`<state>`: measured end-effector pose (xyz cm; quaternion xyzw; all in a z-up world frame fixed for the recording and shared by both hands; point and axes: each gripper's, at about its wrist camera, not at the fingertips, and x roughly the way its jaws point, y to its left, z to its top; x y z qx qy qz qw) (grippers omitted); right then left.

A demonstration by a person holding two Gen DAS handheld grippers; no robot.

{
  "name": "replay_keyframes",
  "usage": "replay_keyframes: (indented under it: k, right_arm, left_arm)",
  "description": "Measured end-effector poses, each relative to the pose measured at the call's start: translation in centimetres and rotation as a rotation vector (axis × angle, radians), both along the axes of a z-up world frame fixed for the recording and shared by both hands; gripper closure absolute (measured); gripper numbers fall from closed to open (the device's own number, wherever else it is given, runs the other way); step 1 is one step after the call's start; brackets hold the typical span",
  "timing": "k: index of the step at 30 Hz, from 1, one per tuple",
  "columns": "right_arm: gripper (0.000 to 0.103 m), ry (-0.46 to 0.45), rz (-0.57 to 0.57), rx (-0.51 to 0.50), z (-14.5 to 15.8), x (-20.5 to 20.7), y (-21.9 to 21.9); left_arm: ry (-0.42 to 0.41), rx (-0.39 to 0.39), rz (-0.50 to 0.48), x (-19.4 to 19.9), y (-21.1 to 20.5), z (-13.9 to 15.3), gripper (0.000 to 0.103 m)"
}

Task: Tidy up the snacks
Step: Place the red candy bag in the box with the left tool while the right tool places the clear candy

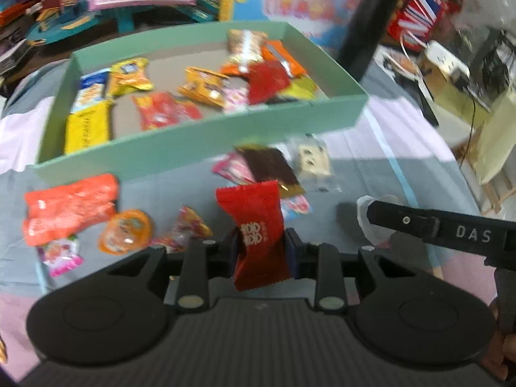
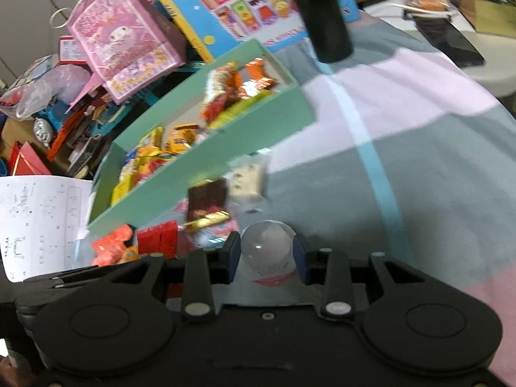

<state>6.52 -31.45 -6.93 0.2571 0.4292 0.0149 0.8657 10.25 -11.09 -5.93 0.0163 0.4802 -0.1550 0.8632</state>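
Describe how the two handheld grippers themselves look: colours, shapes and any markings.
Both are matte black. The left gripper and the right gripper each show two round discs at the base, black linkage arms with silver pivot pins, and dark blue pads on the jaws. In the left wrist view, the right gripper's finger carries white lettering "DAS".

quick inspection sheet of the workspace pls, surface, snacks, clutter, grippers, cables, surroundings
surface: patchwork cloth in grey, pink and lilac
job's things: green tray holding mixed snacks; loose snacks in front of it, including an orange packet and a brown bar
clutter: sheet of paper beside the tray
grippers: left gripper shut on a red packet; right gripper shut on a clear jelly cup
cables: white cable, black cable
surroundings: pink gift bag, blue box, piled toys
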Motion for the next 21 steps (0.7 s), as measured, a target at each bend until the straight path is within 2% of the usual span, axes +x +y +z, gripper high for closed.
replay_keyframes:
  k: [5,10,17,21]
  right_arm:
    - [0.069,-0.041,0.039,0.007,2.5,2.6,2.0]
    - [0.069,-0.088,0.07,0.018,4.7,7.2,4.2]
    - [0.069,-0.076,0.115,0.014,5.4,13.2,7.1]
    - [0.069,-0.033,0.131,0.0,4.7,15.0,8.1]
  left_arm:
    - [-0.058,-0.026,0.061,2.1,4.2,2.7,0.074]
    - [-0.086,-0.038,0.143,6.3,8.7,4.5,0.074]
    - [-0.031,-0.082,0.199,11.3,11.6,3.6,0.074]
    - [0.001,-0.077,0.184,12.7,11.2,2.4,0.074]
